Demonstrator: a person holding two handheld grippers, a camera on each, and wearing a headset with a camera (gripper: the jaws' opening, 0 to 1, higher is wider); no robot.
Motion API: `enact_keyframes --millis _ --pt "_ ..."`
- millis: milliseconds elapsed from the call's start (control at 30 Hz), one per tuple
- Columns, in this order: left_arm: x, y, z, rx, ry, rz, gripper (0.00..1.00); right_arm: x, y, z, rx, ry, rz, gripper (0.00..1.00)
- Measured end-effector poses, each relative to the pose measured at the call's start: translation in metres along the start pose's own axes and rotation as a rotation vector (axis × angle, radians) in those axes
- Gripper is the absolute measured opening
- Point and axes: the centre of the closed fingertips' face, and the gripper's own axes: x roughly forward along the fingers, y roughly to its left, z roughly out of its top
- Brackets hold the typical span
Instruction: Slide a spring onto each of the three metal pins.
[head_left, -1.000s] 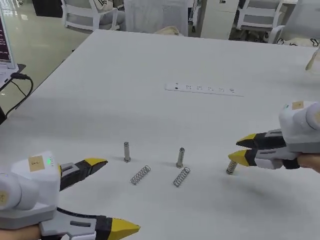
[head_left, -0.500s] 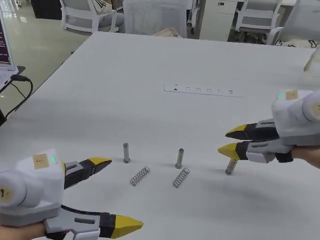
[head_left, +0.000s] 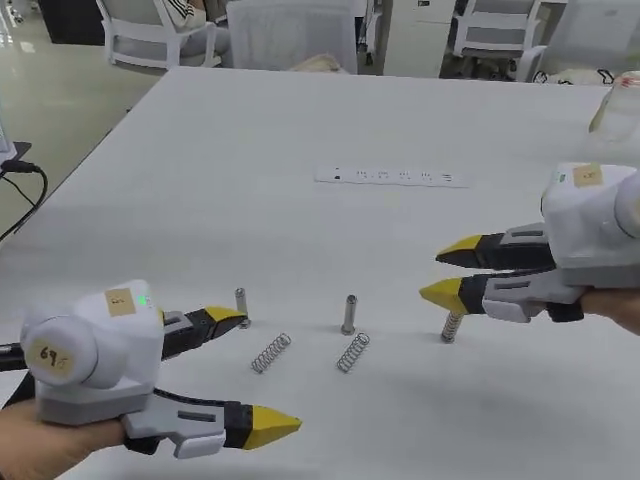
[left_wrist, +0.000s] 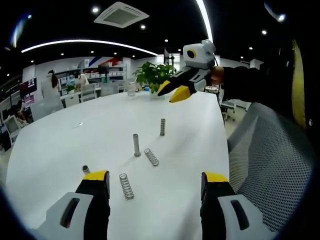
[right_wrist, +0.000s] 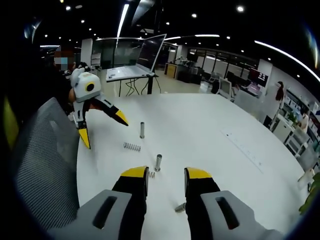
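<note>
Three metal pins stand upright in a row on the white table. The left pin (head_left: 241, 305) and the middle pin (head_left: 349, 314) are bare. The right pin (head_left: 452, 326) has a spring around it. Two loose springs (head_left: 270, 352) (head_left: 352, 352) lie just in front of the bare pins. My left gripper (head_left: 258, 371) is open and holds nothing; its upper fingertip is close to the left pin. My right gripper (head_left: 432, 274) hangs open and holds nothing, just above and left of the sprung pin (right_wrist: 180, 207). In the left gripper view, a loose spring (left_wrist: 126, 186) lies ahead between the jaws.
A white power strip (head_left: 390, 177) lies across the table's middle, beyond the pins. White chairs (head_left: 150, 35) stand past the far edge. A black cable (head_left: 22, 170) hangs off the left side. The table's near edge lies close behind the left gripper (right_wrist: 104, 131).
My right gripper has drawn up and to the left, away from the sprung pin. My left gripper has come forward until its upper fingertip is beside the left pin. The head camera has shifted.
</note>
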Motion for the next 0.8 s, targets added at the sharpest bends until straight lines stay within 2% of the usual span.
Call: enact_keyframes --millis 167,233,333,567,667,800 --pt "0.005 0.009 -0.009 -0.012 0.014 0.021 0.59 -0.006 0.005 0.006 -0.01 -0.016 -0.009 0.27" --pt "0.008 0.015 -0.016 -0.017 0.043 0.046 0.53 -0.008 0.006 0.008 -0.012 -0.021 -0.011 0.27" --pt "0.012 0.021 -0.024 -0.031 0.053 0.061 0.43 -0.008 0.007 0.01 -0.014 -0.024 -0.011 0.27" --pt "0.022 0.027 -0.034 -0.037 0.077 0.08 0.36 -0.008 0.007 0.01 -0.015 -0.023 -0.014 0.27" --pt "0.024 0.034 -0.04 -0.037 0.091 0.106 0.32 -0.007 0.007 0.01 -0.015 -0.021 -0.013 0.27" --pt "0.024 0.039 -0.042 -0.065 0.085 0.129 0.26 -0.007 0.008 0.01 -0.017 -0.022 -0.012 0.26"
